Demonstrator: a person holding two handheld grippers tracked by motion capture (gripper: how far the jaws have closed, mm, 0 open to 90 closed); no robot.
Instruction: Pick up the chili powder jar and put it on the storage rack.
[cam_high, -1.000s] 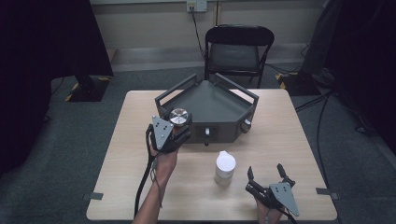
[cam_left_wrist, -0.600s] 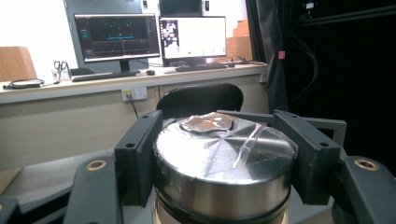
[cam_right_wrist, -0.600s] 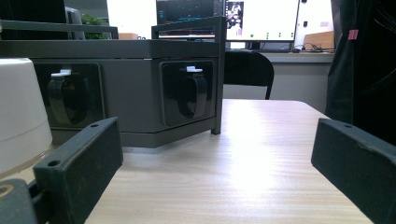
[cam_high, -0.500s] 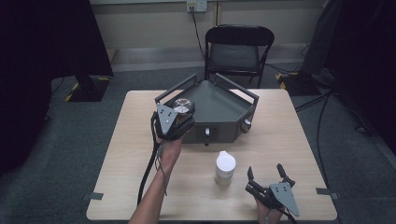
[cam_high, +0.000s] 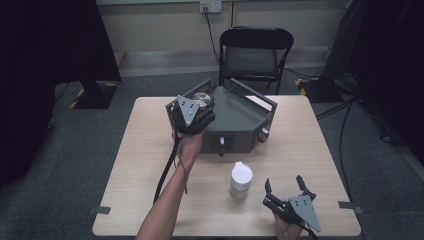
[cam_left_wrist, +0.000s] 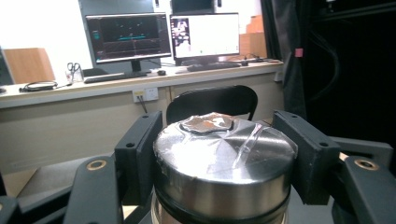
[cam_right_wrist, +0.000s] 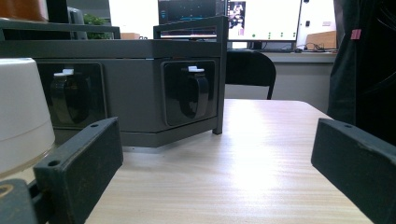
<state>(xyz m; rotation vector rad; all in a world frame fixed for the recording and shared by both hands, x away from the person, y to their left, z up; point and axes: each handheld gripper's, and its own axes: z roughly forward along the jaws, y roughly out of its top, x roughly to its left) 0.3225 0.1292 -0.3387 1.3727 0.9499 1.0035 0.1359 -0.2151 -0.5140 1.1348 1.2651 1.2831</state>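
A shiny metal cylinder (cam_left_wrist: 224, 163) with crinkled foil on its top sits between the black jaws of my left gripper (cam_left_wrist: 223, 154), which is shut on its sides. In the high view the left gripper (cam_high: 201, 103) holds the cylinder (cam_high: 202, 98) above the left corner of a grey angular box (cam_high: 240, 117). My right gripper (cam_high: 283, 182) rests near the table's front right, jaws wide open with nothing between them. In the right gripper view, the right gripper (cam_right_wrist: 217, 163) faces the grey box (cam_right_wrist: 140, 88), whose front carries black knobs.
A white lidded container (cam_high: 241, 178) stands on the wooden table (cam_high: 300, 145) between box and right gripper; it shows as the white container (cam_right_wrist: 21, 116) at the left. A black folding chair (cam_high: 255, 52) stands behind the table. Cables trail on the floor at right.
My left gripper has carried the metal cylinder up and away from the person, rightward, from beside the box's left front to above its left corner. The right gripper has stayed put.
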